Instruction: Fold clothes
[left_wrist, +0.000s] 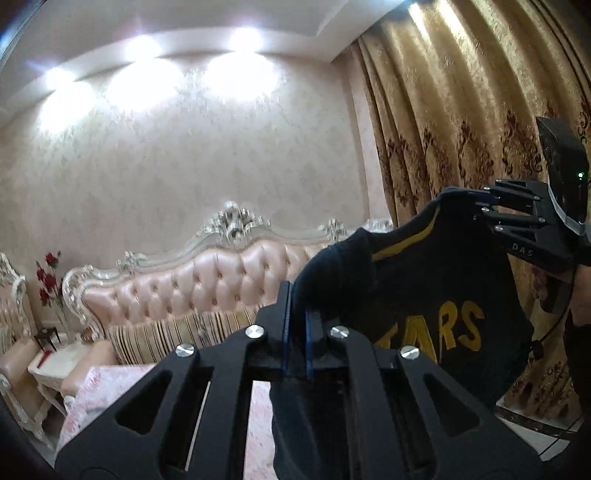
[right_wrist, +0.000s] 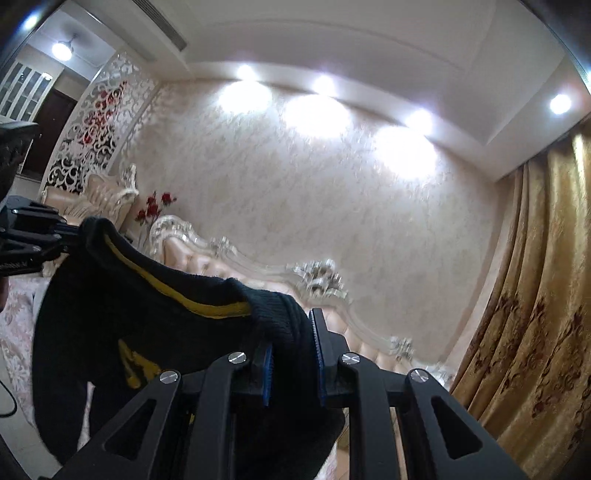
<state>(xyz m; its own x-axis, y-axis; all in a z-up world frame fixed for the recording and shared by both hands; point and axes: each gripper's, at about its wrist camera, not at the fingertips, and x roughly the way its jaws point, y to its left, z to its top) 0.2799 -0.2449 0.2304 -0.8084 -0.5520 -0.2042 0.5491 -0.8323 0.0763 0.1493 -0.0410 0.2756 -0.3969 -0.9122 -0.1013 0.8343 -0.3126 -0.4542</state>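
Here, in the left wrist view, the left tool (left_wrist: 298, 325) pinched one shoulder of the dark sweater (left_wrist: 436, 295) between its blue pads, while the right tool (left_wrist: 480, 212) gripped the other shoulder up and to the right, so the neckline ran between them and the body hung below. In the right wrist view, the right tool (right_wrist: 293, 354) clamped the ribbed shoulder, the left tool (right_wrist: 75, 236) held the far end leftward, and the sweater (right_wrist: 140, 317) stretched across, aloft, apparently above the pink patterned cloth (right_wrist: 18, 317); lowering it flat looked the likely next move.
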